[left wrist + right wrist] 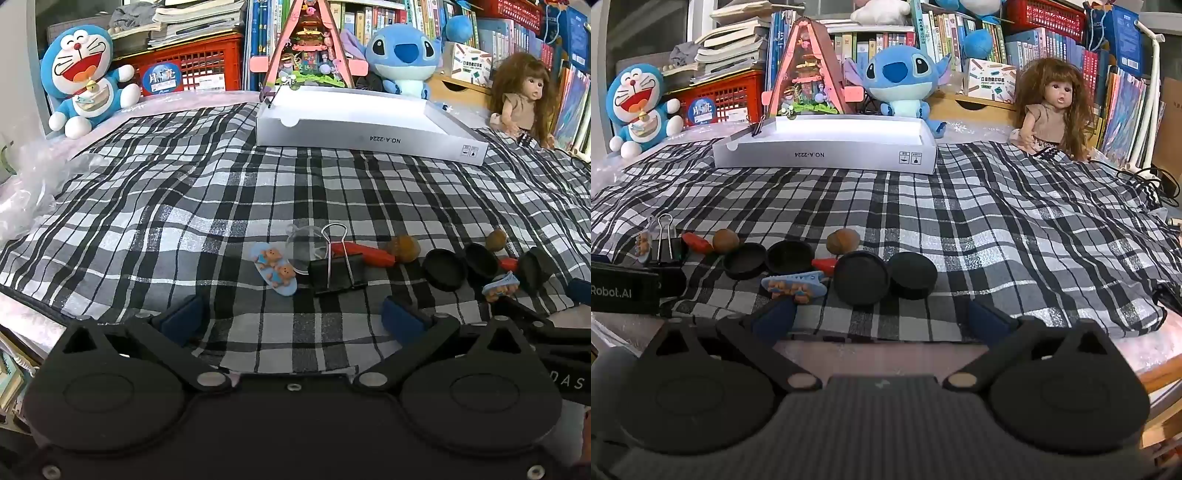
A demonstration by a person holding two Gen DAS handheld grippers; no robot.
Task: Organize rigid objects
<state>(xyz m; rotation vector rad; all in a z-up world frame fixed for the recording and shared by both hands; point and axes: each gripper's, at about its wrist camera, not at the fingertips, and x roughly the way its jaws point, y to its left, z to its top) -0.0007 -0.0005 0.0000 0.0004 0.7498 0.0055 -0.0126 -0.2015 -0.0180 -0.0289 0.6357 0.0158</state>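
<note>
Small objects lie in a row on the checked cloth. In the left wrist view my left gripper (pixel 293 315) stands open just short of a blue bear clip (pixel 275 271), a clear plastic dome (pixel 306 247) and a black binder clip (pixel 338 271). Beside them lie a red stick with a brown nut (pixel 406 249) and black caps (pixel 445 269). My right gripper (pixel 882 317) is open too, nothing between its fingers. Just ahead of it are a second bear clip (pixel 794 284), two black caps (pixel 862 282), a nut (pixel 843 240) and a red piece (pixel 823 264).
A shallow white box (pixel 827 147) sits open at the back of the cloth, a small clip (pixel 757 129) on its left corner. Plush toys (pixel 899 77), a doll (pixel 1049 107), a red crate (pixel 192 66) and bookshelves line the far edge. Crinkled plastic (pixel 33 184) lies left.
</note>
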